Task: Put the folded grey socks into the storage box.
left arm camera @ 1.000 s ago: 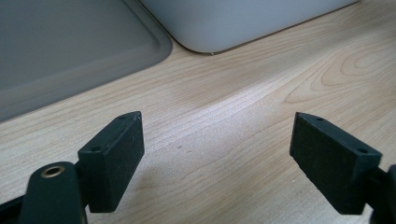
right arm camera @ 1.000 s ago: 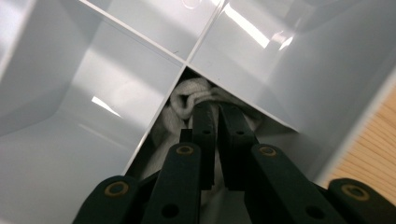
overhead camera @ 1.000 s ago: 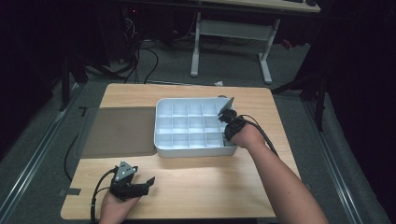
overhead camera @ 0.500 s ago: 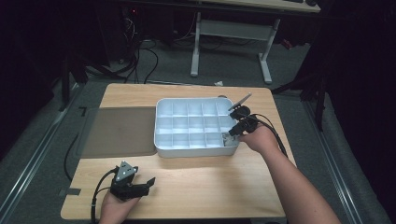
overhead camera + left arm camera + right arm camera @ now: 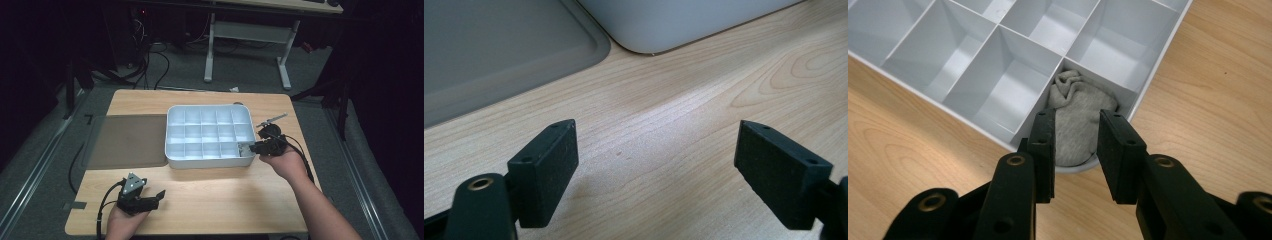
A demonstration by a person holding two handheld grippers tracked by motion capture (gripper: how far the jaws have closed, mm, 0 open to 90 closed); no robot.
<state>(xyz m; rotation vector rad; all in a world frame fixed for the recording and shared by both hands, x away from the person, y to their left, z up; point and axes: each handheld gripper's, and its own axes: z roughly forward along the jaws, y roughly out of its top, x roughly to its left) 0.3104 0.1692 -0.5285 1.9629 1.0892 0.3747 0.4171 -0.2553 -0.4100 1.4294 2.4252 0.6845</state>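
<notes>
The grey cloth (image 5: 1077, 120) sits bunched in the corner compartment of the white divided tray (image 5: 200, 157), just ahead of and below the right gripper (image 5: 1075, 150), whose jaws have just been opening and now stand apart, pressing nothing. The placing looks done; what seems left is pulling that hand clear. The left gripper (image 5: 656, 165) rests on the worktop (image 5: 684, 100), jaws spread wide over bare wood.

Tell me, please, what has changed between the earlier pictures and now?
The right gripper drew back from over the white compartment tray to its near right corner; its jaws have just been opening, leaving the grey crumpled cloth in the corner compartment. The left gripper and tray stayed put.
</notes>
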